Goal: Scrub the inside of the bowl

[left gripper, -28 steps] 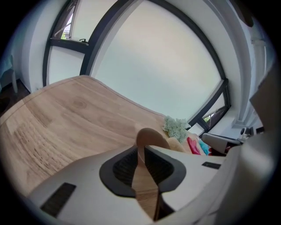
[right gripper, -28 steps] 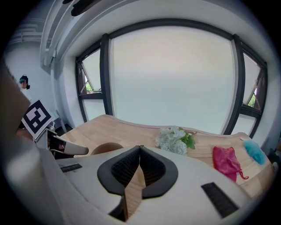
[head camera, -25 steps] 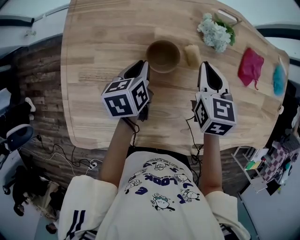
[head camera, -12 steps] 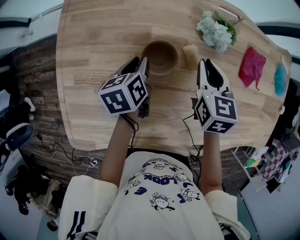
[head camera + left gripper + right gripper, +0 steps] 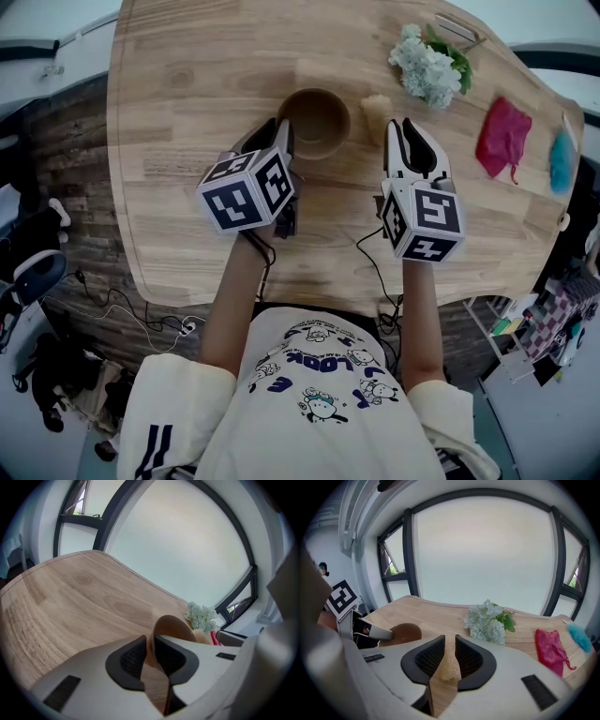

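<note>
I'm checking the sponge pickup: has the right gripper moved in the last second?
Yes: the right gripper has edged left, closer to the sponge.

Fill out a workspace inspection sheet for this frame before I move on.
Surface: wooden table, no spills seen.
Job's things: bowl, open side up; sponge to its right, apart from it.
Clutter: white flowers, red cloth, blue fluffy item.
Grippers: left gripper looks shut on the bowl's rim; right gripper open, sponge just ahead.
Cables: gripper leads; floor wiring.
Surroundings: windows; shelf clutter.
</note>
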`<state>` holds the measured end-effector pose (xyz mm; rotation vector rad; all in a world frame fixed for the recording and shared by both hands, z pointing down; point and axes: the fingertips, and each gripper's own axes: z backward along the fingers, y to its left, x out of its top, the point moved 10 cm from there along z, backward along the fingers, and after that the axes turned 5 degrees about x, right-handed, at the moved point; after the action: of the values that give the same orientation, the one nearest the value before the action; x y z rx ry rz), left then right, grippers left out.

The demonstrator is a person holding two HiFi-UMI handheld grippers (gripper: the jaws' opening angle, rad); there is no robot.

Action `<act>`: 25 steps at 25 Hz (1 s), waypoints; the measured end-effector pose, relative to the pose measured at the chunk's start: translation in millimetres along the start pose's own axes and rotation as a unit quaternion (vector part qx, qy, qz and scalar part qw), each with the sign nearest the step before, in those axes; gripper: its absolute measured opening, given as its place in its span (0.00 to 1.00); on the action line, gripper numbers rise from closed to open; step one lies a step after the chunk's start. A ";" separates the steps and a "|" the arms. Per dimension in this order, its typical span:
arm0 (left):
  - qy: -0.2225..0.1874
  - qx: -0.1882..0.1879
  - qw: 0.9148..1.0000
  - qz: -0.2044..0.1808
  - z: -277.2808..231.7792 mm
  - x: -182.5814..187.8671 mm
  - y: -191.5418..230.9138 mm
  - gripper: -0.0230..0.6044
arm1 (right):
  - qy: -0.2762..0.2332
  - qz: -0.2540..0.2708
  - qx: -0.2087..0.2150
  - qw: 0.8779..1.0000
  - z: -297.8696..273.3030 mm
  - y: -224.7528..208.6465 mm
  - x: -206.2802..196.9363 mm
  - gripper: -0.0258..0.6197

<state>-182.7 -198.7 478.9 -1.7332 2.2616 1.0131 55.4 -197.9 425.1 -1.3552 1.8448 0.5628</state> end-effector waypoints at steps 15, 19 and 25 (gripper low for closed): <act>0.000 0.011 1.000 0.001 12.9 -1.0 1.9 0.10 | 0.034 0.013 0.020 0.999 -24.1 -3.8 -17.6 0.19; 0.006 0.005 1.000 -0.011 16.6 -2.7 0.6 0.10 | 0.042 0.023 0.020 0.999 -34.7 -2.2 -21.6 0.19; 0.008 -0.003 1.000 -0.016 20.0 -5.7 -0.3 0.10 | 0.046 0.053 0.017 0.997 -44.5 -0.7 -21.7 0.19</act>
<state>-186.4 -182.7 466.1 -1.7802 2.2347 1.0036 45.0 -217.4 469.5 -1.2854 2.0015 0.5288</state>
